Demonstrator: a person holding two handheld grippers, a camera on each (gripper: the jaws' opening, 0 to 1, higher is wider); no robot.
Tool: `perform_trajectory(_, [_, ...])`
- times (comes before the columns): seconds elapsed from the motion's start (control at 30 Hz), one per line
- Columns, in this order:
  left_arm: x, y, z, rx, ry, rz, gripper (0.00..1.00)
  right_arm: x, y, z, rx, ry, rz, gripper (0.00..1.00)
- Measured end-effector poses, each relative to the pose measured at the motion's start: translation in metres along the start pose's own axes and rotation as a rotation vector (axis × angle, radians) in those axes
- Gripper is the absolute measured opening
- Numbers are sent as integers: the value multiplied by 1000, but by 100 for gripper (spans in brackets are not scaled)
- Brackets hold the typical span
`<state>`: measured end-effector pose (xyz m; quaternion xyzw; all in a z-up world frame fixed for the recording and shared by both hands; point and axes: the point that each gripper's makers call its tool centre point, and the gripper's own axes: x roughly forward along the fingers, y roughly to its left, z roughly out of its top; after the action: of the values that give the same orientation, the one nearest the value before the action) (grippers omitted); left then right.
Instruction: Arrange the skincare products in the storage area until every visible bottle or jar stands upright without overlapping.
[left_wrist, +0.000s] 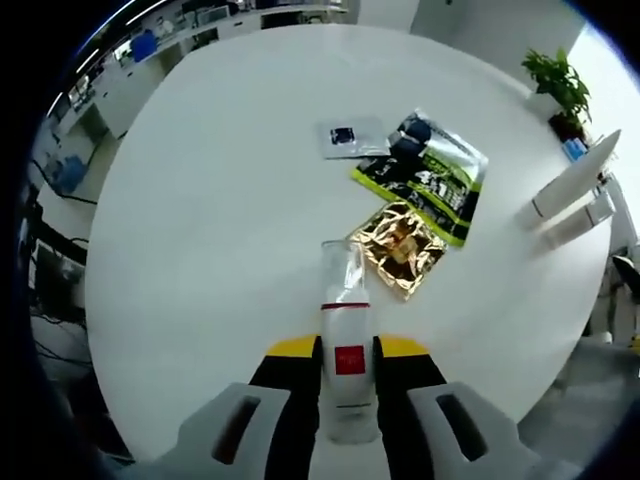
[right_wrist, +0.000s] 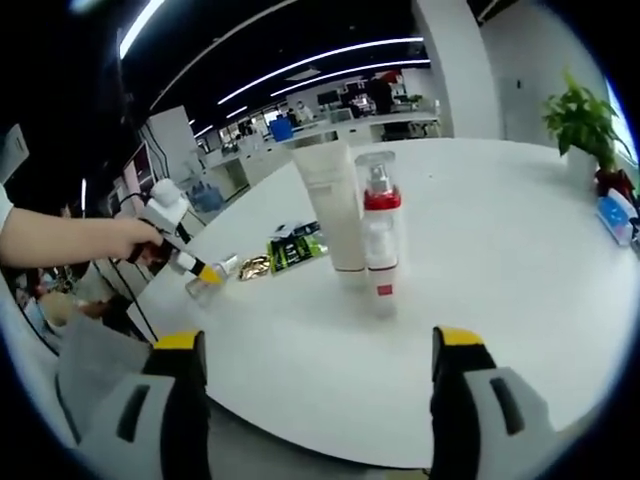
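Observation:
My left gripper (left_wrist: 347, 352) is shut on a clear bottle with a red label (left_wrist: 346, 350), which points forward over the white round table (left_wrist: 220, 200). In the right gripper view a hand holds that left gripper (right_wrist: 185, 262) at the table's left edge, with the small clear bottle (right_wrist: 210, 281) low over the top. A tall white tube (right_wrist: 331, 205) and a clear bottle with a red collar (right_wrist: 381, 235) stand upright side by side mid-table. They show far right as the tube (left_wrist: 572, 180) and bottle (left_wrist: 588, 214). My right gripper (right_wrist: 320, 400) is open, short of them.
Flat sachets lie on the table: a grey-white one (left_wrist: 350, 138), a green-black one (left_wrist: 428, 175) and a gold one (left_wrist: 398, 245); they appear as a cluster of sachets (right_wrist: 292, 252). A potted plant (right_wrist: 585, 125) and a blue item (right_wrist: 615, 215) sit at the far right. Office desks lie beyond.

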<state>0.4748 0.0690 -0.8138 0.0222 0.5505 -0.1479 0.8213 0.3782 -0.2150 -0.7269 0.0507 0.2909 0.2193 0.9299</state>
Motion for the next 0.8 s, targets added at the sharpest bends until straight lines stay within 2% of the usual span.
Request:
perform_trajectory(0.23, [-10, -3, -3, -29, -32, -19, 16, -1, 5, 1, -3, 1, 23, 91])
perform_trajectory(0.53, [-29, -18, -4, -36, -100, -63, 16, -2, 12, 4, 19, -8, 65, 88])
perform_trajectory(0.8, [-46, -35, -2, -2, -153, -88, 16, -2, 19, 9, -2, -11, 87, 85])
